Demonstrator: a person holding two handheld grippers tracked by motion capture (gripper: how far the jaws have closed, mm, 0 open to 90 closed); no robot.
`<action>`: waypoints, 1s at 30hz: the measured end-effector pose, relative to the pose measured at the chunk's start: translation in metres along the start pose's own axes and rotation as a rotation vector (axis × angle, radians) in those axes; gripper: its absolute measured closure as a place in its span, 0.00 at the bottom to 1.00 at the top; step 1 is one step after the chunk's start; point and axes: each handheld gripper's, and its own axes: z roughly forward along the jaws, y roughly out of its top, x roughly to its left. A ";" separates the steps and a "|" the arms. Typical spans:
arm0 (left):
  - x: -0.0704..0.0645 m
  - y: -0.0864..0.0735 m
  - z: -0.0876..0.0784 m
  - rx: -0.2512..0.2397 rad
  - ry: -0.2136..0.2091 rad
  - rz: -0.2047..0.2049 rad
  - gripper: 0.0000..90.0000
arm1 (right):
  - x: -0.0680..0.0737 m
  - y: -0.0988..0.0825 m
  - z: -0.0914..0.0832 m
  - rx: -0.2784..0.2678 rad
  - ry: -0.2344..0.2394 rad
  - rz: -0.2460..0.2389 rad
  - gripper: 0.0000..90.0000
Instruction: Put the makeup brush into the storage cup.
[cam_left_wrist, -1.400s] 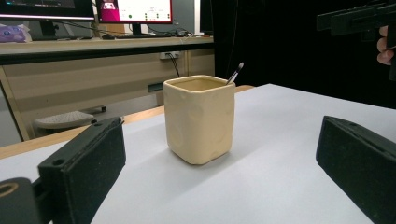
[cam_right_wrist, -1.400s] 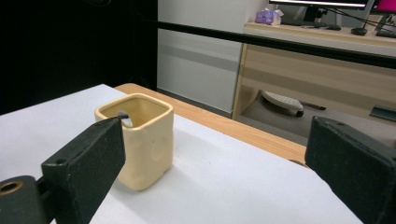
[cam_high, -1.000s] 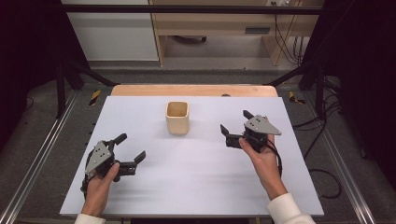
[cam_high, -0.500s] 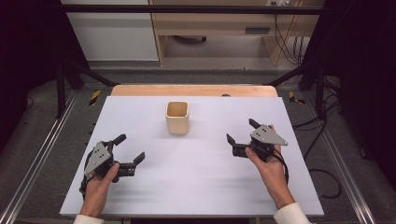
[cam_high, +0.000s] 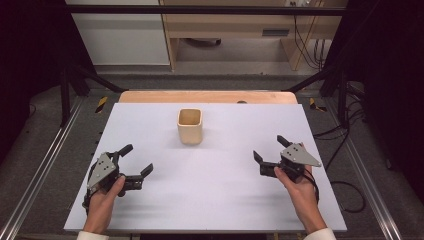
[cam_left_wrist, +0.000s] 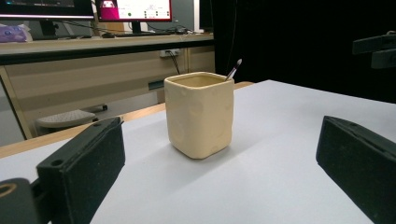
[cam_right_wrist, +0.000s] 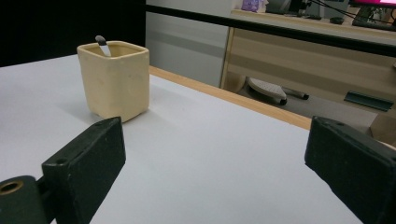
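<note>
The right tool (cam_high: 272, 155), jaws wide and empty, has drawn back toward the near right of the tabletop (cam_high: 220, 200), away from the cream cup (cam_high: 190, 125) standing mid-far, while the left tool (cam_high: 136, 161) waits equally wide, suggesting the work is finished.

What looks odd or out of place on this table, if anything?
Nothing stands out. The cream cup stands upright on the white table, with a thin utensil tip poking above its rim. Both the left gripper and the right gripper are open, well apart from it. No spills or damage.
</note>
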 end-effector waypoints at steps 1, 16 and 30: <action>0.000 0.000 0.000 0.000 -0.001 0.001 0.01 | -0.001 -0.001 -0.002 0.000 -0.002 0.003 0.06; 0.002 0.000 -0.007 0.002 0.002 0.005 0.01 | -0.010 -0.018 -0.022 -0.019 -0.006 -0.001 0.04; 0.000 -0.001 -0.010 0.006 -0.005 0.003 0.01 | -0.011 -0.032 -0.033 -0.038 0.001 0.004 0.03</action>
